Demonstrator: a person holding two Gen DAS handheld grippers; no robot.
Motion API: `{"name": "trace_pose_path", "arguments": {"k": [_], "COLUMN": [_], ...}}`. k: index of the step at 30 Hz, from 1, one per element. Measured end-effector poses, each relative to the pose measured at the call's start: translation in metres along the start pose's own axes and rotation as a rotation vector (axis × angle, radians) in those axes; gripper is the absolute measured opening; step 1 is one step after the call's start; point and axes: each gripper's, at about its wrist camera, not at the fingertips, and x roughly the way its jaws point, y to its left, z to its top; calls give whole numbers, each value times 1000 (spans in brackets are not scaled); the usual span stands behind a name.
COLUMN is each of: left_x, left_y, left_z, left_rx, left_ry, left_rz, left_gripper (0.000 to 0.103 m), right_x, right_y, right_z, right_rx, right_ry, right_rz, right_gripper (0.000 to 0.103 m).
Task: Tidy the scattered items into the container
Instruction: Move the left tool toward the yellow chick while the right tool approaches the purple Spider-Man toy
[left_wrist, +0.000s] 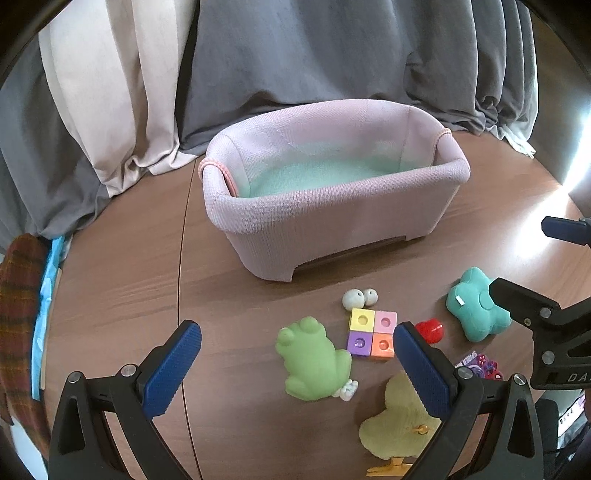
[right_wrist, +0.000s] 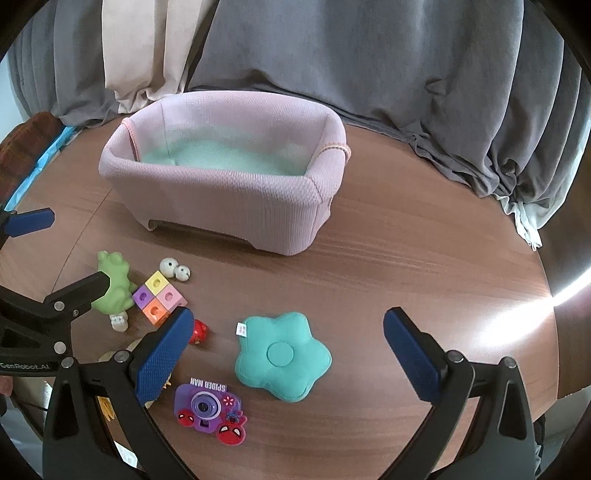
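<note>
A pink knitted basket (left_wrist: 332, 221) with a mint bottom stands empty on the brown table; it also shows in the right wrist view (right_wrist: 221, 199). Scattered before it lie a green frog (left_wrist: 314, 360), a four-coloured cube block (left_wrist: 372, 333), two grey balls (left_wrist: 360, 297), a small red toy (left_wrist: 430, 330), a teal flower cushion (right_wrist: 282, 355), a purple Spider-Man toy camera (right_wrist: 208, 410) and a yellow-green plush chick (left_wrist: 402, 421). My left gripper (left_wrist: 297, 341) is open above the frog. My right gripper (right_wrist: 288, 332) is open above the cushion. Both are empty.
Grey and beige curtains (left_wrist: 295, 55) hang behind the table. A plaid cloth (left_wrist: 18, 314) and a blue strip (left_wrist: 46, 306) lie at the left table edge. Bright sunlight falls on the table's right side (right_wrist: 517, 325).
</note>
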Motion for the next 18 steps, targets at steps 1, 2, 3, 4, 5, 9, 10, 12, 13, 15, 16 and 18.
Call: {"name": "trace_pose_path", "arguments": {"k": [1,2,3,4,5,9,10,12,13,15,16,18], "left_x": [-1,-2,-3,-4,-5,-8,-8,-9,-9,-11,-11,-11], "left_y": [0,-1,-2,-3,-4,-6,-7,-9,-10,-13,-14,-18], "left_z": [-1,-2,-3,-5,-7,-16,-19,-23,-25,-28,-31,-35], "left_rx": [-1,-2,-2,-2,-1,-19,-23,-25,-25,-23,-22,-22], "left_ry": [-2,-4,-6,-8,-11,-21,-22,-20,-20,-20,-20,-16], "left_rz": [-1,-1,0,1,0,-10,-15,-21,-20,-14,-13,-17], "left_gripper": [103,103,103,103,103,103,103,103,103,103,103,103], "right_x": [0,0,0,0,0,1,1,2,3,4,4,5], "right_y": [0,1,1,2,3,5,5,4,3,3,3,3], "right_z": [0,-2,-4,-6,-8,-16,-18,-23,-25,-30,-33,-37], "right_rx": [-1,-3,-5,-9,-12,-26,-25,-23,-22,-21,-20,-19], "right_ry": [0,0,1,2,2,4,6,12,15,19,21,24], "right_rz": [0,0,-1,-2,-3,-6,-5,0,1,6,9,13], "right_gripper": [101,101,101,101,101,97,97,97,96,96,96,96]}}
